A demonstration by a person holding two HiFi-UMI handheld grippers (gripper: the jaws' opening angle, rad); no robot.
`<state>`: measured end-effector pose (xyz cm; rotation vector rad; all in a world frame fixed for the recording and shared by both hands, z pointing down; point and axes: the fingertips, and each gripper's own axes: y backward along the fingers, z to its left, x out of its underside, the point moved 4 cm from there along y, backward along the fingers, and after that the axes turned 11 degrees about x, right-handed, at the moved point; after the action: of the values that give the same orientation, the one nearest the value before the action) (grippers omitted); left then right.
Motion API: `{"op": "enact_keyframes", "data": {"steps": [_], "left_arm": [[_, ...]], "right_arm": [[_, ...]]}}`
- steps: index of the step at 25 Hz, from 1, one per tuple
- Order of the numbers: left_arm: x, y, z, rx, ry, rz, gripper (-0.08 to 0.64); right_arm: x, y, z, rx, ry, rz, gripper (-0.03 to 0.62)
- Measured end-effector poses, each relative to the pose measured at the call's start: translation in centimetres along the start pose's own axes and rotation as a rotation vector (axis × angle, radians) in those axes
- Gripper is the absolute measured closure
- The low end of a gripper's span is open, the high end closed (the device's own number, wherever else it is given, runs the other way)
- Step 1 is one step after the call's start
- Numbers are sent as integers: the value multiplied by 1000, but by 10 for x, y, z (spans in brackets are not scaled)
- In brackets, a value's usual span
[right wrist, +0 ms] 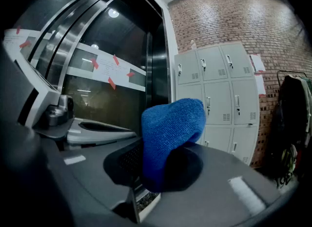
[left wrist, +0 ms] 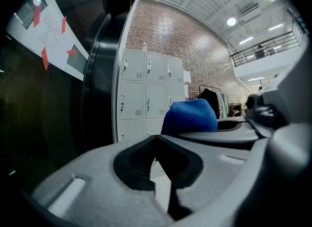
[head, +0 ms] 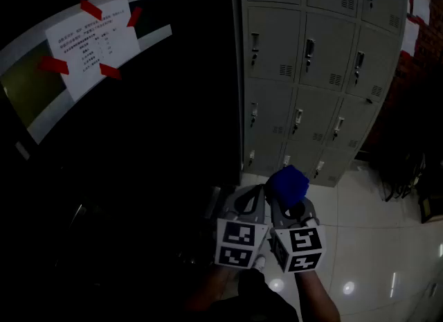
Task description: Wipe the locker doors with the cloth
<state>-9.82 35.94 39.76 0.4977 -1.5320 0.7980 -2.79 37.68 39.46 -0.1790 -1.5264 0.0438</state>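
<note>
Grey lockers [head: 311, 71] stand far right against a brick wall [right wrist: 253, 21], over glossy floor [head: 374, 230]. Right claw [right wrist: 146, 172] pinches a blue cloth [right wrist: 170, 128]; left claw [left wrist: 161, 157] is pressed together.

Print on the notice [head: 93, 37] is unreadably small; the top edge cuts the lockers [head: 325, 57].

Pretty chunky kit: left gripper [head: 259, 192] and right gripper [head: 286, 201] are matte grey moulded shells with black-padded fingers [left wrist: 130, 166], each with a white cube [head: 236, 243] of black square markers.
</note>
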Motion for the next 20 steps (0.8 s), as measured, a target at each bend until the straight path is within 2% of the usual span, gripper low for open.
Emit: {"op": "enact_keyframes", "data": {"steps": [14,20], "left_arm": [[-43,-131,118,-28,-4,-11,555],[-59,-181,146,-35,-16,-3,555]], "right_arm": [[-38,-178,-35,-30,36,-1,525],[-47,-232,-54,-50,30,0,525]]}}
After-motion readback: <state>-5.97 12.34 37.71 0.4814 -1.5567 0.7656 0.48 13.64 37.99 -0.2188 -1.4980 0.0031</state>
